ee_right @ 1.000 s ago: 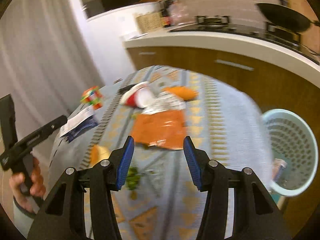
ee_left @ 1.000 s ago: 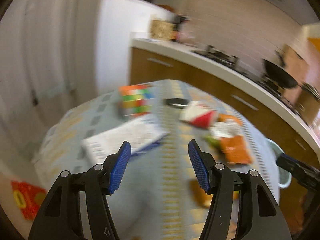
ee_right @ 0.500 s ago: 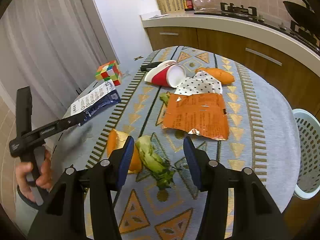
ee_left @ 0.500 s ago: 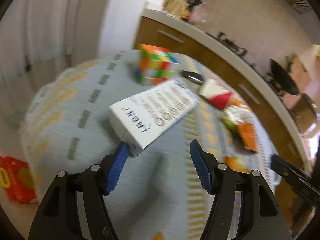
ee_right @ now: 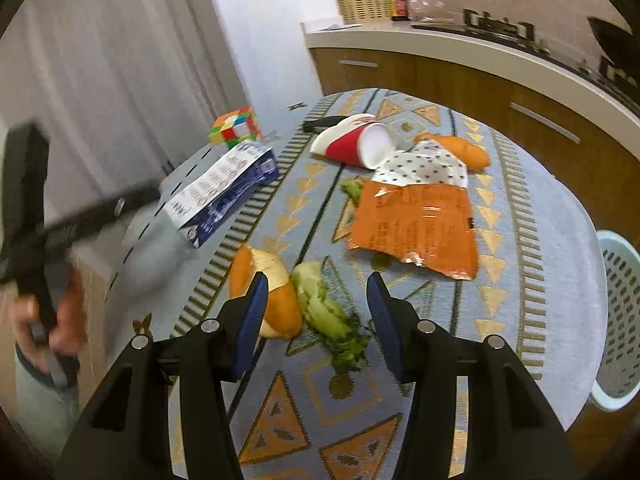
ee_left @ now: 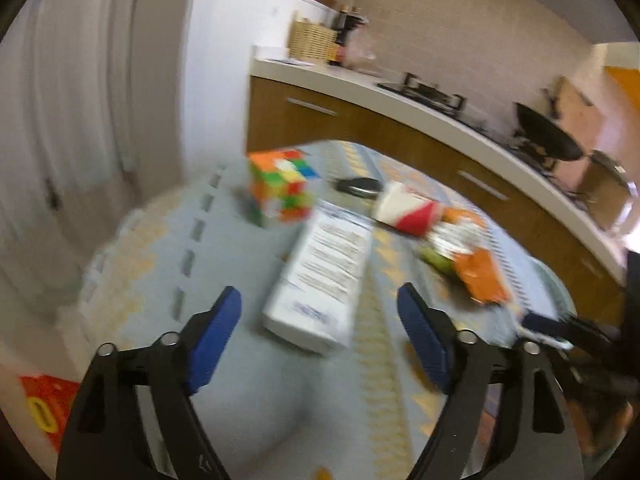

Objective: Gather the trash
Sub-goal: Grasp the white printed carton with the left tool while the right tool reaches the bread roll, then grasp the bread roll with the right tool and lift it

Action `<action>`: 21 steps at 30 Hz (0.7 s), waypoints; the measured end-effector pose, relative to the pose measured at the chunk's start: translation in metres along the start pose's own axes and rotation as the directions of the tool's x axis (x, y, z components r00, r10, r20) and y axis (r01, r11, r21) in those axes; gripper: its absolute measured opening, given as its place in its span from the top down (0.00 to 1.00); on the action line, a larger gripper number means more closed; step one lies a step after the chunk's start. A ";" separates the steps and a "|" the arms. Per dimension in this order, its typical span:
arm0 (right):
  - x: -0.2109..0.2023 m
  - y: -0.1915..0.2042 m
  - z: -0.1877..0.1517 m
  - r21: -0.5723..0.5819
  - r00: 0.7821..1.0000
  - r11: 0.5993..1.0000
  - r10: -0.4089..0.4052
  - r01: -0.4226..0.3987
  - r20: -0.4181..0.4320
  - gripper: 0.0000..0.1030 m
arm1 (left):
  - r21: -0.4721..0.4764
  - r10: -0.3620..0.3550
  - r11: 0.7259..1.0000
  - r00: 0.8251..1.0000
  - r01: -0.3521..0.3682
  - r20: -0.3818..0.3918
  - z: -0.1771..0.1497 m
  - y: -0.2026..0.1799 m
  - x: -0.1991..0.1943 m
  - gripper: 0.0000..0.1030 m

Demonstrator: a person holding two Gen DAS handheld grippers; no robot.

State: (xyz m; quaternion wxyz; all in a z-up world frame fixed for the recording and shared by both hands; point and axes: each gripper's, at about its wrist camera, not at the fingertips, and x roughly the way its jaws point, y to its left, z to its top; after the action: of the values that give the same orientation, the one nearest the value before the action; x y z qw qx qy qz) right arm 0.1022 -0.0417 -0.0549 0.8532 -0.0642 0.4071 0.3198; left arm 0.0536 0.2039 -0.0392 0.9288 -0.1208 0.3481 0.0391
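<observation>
Our left hand-held gripper (ee_left: 319, 308) has just been spreading its jaws and now stands wide, with the near end of a white and blue printed cardboard carton (ee_left: 320, 276) lying on the worktop (ee_left: 168, 248) ahead of them, untouched. Beyond the carton sits a multicoloured puzzle cube (ee_left: 280, 188), and further right a tipped red and white paper cup (ee_left: 408, 210); this view is blurred, so the finer details are unclear. Our right hand-held gripper (ee_right: 316, 300) hangs half spread, pinching nothing, over 2 scraps: an orange peel piece (ee_right: 260, 284) and a green vegetable scrap (ee_right: 324, 308). A torn orange foil wrapper (ee_right: 416, 224) lies beyond them. The pale blue perforated plastic basket (ee_right: 620, 312) stands beside the worktop's right edge.
</observation>
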 end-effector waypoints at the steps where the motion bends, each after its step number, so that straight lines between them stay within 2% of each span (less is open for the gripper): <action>1: 0.001 0.003 -0.002 -0.012 1.000 1.000 0.011 -0.011 -0.005 0.54 | 0.012 -0.006 1.000 0.999 0.006 -0.033 0.003 0.003 0.009 0.18; 2: 0.002 0.005 -0.004 -0.021 1.000 1.000 0.018 -0.019 -0.008 0.54 | 0.022 0.008 1.000 0.997 -0.006 -0.071 0.005 0.004 0.019 0.18; 5: 0.007 0.015 -0.008 -0.061 1.000 0.998 0.022 -0.022 -0.015 0.54 | 0.049 0.051 0.998 0.993 -0.046 -0.111 0.009 0.003 0.042 0.20; 7: 0.011 0.017 -0.010 -0.076 0.999 0.997 0.026 -0.027 -0.024 0.54 | 0.067 0.069 0.996 0.988 -0.060 -0.139 0.012 -0.001 0.056 0.26; 9: 0.015 0.017 -0.011 -0.080 0.999 0.996 0.027 -0.030 -0.036 0.54 | 0.058 0.040 0.998 0.988 -0.031 -0.152 0.014 -0.003 0.063 0.31; 12: 0.021 0.018 -0.013 -0.092 0.998 0.995 0.036 -0.040 -0.051 0.54 | 0.083 0.036 0.996 0.987 -0.023 -0.159 0.016 -0.010 0.066 0.43; 15: 0.028 0.019 -0.015 -0.098 0.996 0.993 0.057 -0.063 -0.065 0.54 | 0.112 0.054 0.993 0.986 -0.036 -0.160 0.013 -0.019 0.071 0.45; 18: 0.033 0.022 -0.014 -0.113 0.993 0.991 0.066 -0.077 -0.093 0.54 | 0.101 0.009 0.995 0.979 0.012 -0.204 0.010 -0.021 0.078 0.49; 21: 0.040 0.033 -0.012 -0.157 0.993 0.986 0.044 -0.061 -0.112 0.54 | 0.128 0.036 0.992 0.978 -0.010 -0.204 0.006 -0.027 0.082 0.49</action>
State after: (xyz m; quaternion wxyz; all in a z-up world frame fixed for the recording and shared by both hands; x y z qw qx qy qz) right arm 0.0933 -0.0008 -0.0876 0.8132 -0.1389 0.4272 0.3700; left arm 0.1239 0.1780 -0.0831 0.8930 -0.0612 0.4456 0.0151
